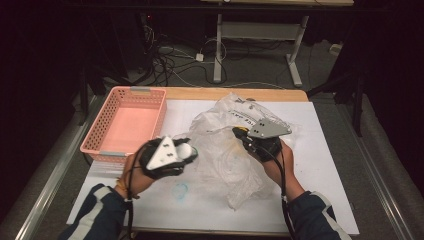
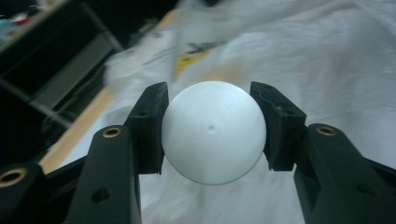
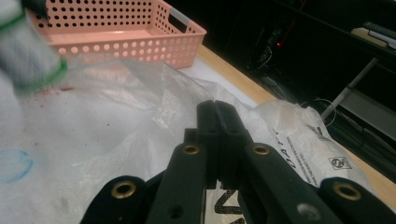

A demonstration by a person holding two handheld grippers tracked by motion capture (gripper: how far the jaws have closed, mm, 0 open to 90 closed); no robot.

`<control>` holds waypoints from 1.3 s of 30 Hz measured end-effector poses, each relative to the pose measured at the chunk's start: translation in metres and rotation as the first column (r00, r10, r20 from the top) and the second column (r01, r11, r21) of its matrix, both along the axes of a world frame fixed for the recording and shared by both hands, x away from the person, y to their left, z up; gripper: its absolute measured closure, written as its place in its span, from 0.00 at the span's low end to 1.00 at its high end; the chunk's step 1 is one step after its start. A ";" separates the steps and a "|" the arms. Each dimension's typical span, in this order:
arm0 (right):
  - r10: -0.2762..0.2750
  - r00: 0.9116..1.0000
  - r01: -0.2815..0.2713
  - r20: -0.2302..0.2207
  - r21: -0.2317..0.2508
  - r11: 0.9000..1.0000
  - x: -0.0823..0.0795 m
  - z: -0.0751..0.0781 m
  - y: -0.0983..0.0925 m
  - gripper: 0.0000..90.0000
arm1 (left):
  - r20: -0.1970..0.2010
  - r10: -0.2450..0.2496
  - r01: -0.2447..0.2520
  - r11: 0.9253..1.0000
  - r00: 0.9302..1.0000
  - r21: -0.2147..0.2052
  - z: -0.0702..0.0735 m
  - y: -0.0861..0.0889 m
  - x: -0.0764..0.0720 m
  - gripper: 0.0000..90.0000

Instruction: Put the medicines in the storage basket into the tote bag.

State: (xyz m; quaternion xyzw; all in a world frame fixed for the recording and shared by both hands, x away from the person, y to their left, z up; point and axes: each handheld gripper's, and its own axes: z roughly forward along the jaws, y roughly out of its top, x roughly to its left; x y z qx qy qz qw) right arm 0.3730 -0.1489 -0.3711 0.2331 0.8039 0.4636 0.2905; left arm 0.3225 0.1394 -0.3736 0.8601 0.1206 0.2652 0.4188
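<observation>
A smooth white ball (image 2: 212, 135) sits between the two black jaws of my left gripper (image 2: 212, 123), which press on its sides. From above, that gripper (image 1: 187, 150) and the ball (image 1: 184, 149) hang over the left edge of a crumpled clear plastic bag (image 1: 225, 165). My right gripper (image 1: 237, 131) is over the bag's upper part, jaws pressed together. In the right gripper view, the bag's film (image 3: 154, 88) rises like a tent to the closed tips of the right gripper (image 3: 217, 109), pinched there.
A pink perforated basket (image 1: 125, 91) stands at the table's back left and looks empty; its wall (image 3: 140, 44) is also in the right gripper view. White sheet (image 1: 310, 200) covers the table, with a blue drawn circle (image 1: 181, 190) near the front.
</observation>
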 end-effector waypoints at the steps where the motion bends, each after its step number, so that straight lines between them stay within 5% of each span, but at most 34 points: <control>1: 0.000 1.000 0.000 0.000 0.000 1.000 0.000 0.000 0.000 1.00 | -0.005 -0.024 0.024 1.000 1.000 0.017 -0.005 -0.011 0.000 0.54; 7: 0.013 1.000 -0.013 0.022 0.006 1.000 -0.005 0.004 0.001 1.00 | -0.050 -0.084 0.088 0.992 0.995 0.093 -0.032 -0.060 0.014 0.54; 9: 0.015 1.000 -0.015 0.019 0.006 1.000 -0.005 0.004 0.001 1.00 | -0.069 -0.093 0.099 0.992 0.993 0.079 -0.037 -0.067 0.021 0.54; 15: 0.017 1.000 -0.017 0.010 0.007 1.000 -0.005 0.003 0.001 1.00 | -0.079 -0.059 0.068 0.991 0.995 0.118 -0.065 -0.093 0.046 0.54; 26: 0.011 1.000 -0.011 -0.011 0.010 1.000 -0.002 0.000 0.000 1.00 | -0.134 0.031 -0.021 0.997 0.990 0.068 -0.092 -0.112 0.084 0.53; 29: 0.009 1.000 -0.009 -0.011 0.008 1.000 -0.001 -0.001 -0.002 1.00 | -0.121 0.040 -0.031 0.997 0.992 0.076 -0.093 -0.116 0.082 0.52; 31: 0.002 1.000 -0.002 -0.019 0.007 1.000 0.001 -0.002 -0.003 1.00 | -0.108 0.047 -0.040 0.997 0.993 0.064 -0.091 -0.117 0.078 0.39; 35: -0.005 1.000 0.005 -0.025 0.005 1.000 0.003 -0.003 -0.005 1.00 | -0.020 0.051 -0.049 0.995 0.999 0.083 -0.083 -0.115 0.062 0.33; 39: -0.009 1.000 0.010 -0.024 0.007 1.000 0.003 -0.003 -0.007 1.00 | 0.028 0.029 -0.031 0.996 0.999 0.081 -0.077 -0.112 0.047 0.33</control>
